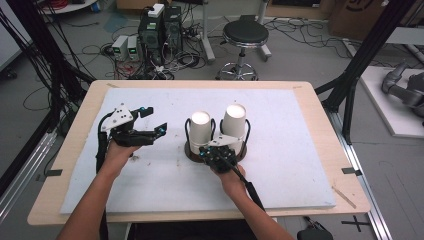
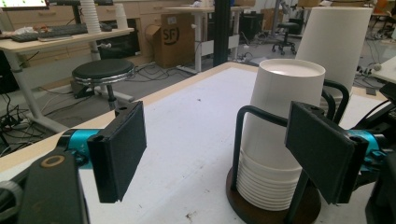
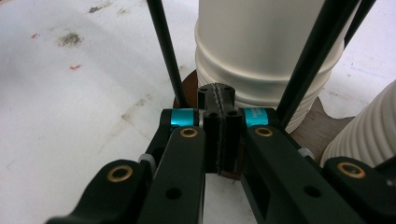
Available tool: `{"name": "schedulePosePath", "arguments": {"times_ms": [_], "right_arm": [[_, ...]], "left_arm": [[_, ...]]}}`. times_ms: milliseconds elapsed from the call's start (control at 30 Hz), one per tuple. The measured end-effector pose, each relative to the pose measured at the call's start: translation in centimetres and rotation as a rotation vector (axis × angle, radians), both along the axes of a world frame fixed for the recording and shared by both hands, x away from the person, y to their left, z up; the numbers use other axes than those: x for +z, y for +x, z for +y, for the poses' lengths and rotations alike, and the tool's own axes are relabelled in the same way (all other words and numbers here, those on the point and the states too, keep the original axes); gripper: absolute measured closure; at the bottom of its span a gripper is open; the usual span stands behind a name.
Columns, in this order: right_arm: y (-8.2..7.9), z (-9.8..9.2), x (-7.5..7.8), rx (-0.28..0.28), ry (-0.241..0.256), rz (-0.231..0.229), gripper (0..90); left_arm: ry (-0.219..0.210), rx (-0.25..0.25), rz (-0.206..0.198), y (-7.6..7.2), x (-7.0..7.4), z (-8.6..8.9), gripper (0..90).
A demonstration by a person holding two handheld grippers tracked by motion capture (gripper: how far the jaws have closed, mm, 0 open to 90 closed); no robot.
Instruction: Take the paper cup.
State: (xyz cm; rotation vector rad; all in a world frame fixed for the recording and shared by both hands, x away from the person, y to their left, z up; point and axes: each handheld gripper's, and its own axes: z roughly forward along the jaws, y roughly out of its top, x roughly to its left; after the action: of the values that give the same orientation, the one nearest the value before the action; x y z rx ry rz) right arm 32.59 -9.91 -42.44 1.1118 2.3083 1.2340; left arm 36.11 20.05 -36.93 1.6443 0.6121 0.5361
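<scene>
Two stacks of white paper cups, the left stack [image 1: 200, 130] and the right stack [image 1: 233, 122], stand in a black wire holder with a round brown base [image 1: 189, 149] at mid-table. My left gripper [image 1: 155, 120] hovers left of the holder, open and empty. In the left gripper view its pads [image 2: 119, 151] frame the near cup stack [image 2: 280, 135], with the taller stack [image 2: 334, 42] behind. My right gripper [image 1: 207, 152] is shut at the holder's front edge. In the right gripper view the closed jaws [image 3: 219, 121] touch the brown base [image 3: 187, 88] below a cup stack [image 3: 257, 51], between two wire rods [image 3: 166, 51].
A white mat [image 1: 290, 165] with small stains [image 1: 135, 160] covers the wooden table [image 1: 75, 150]. Beyond the far edge are a black stool [image 1: 245, 35], computer towers [image 1: 160, 25] and floor cables. Black frame posts [image 1: 350, 85] stand at the right.
</scene>
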Motion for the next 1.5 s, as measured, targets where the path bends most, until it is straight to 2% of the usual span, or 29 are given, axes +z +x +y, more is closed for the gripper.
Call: {"name": "schedulePosePath", "arguments": {"times_ms": [167, 233, 300, 567, 733, 1000, 1500], "right_arm": [[0.0, 0.1, 0.0, -0.007, 0.007, -0.004, 90.0], [-0.1, 0.3, 0.1, -0.01, -0.001, -0.031, 90.0], [-0.1, 0.4, 0.1, -0.013, -0.003, -0.038, 90.0], [0.1, 0.4, 0.0, -0.021, 0.006, -0.02, 90.0], [0.1, 0.4, -0.1, -0.019, 0.01, -0.009, 90.0], [0.2, 0.4, -0.1, -0.018, 0.016, -0.005, 90.0], [0.3, 0.5, -0.3, -0.02, 0.015, -0.003, 90.0]], "left_arm": [[-0.002, -0.004, 0.011, 0.3, 0.0, -0.1, 20.8], [-0.005, -0.01, 0.007, 0.4, 0.2, -0.2, 20.7], [-0.005, -0.015, 0.004, 0.5, 0.5, -0.3, 20.7], [0.006, -0.05, 0.004, 0.8, 1.5, -1.3, 20.7], [0.008, -0.082, 0.001, 1.2, 1.9, -2.3, 20.7], [0.001, -0.128, 0.022, 2.3, 2.2, -4.2, 20.7], [0.04, -0.208, 0.054, 3.3, 2.1, -7.9, 20.5]]}}
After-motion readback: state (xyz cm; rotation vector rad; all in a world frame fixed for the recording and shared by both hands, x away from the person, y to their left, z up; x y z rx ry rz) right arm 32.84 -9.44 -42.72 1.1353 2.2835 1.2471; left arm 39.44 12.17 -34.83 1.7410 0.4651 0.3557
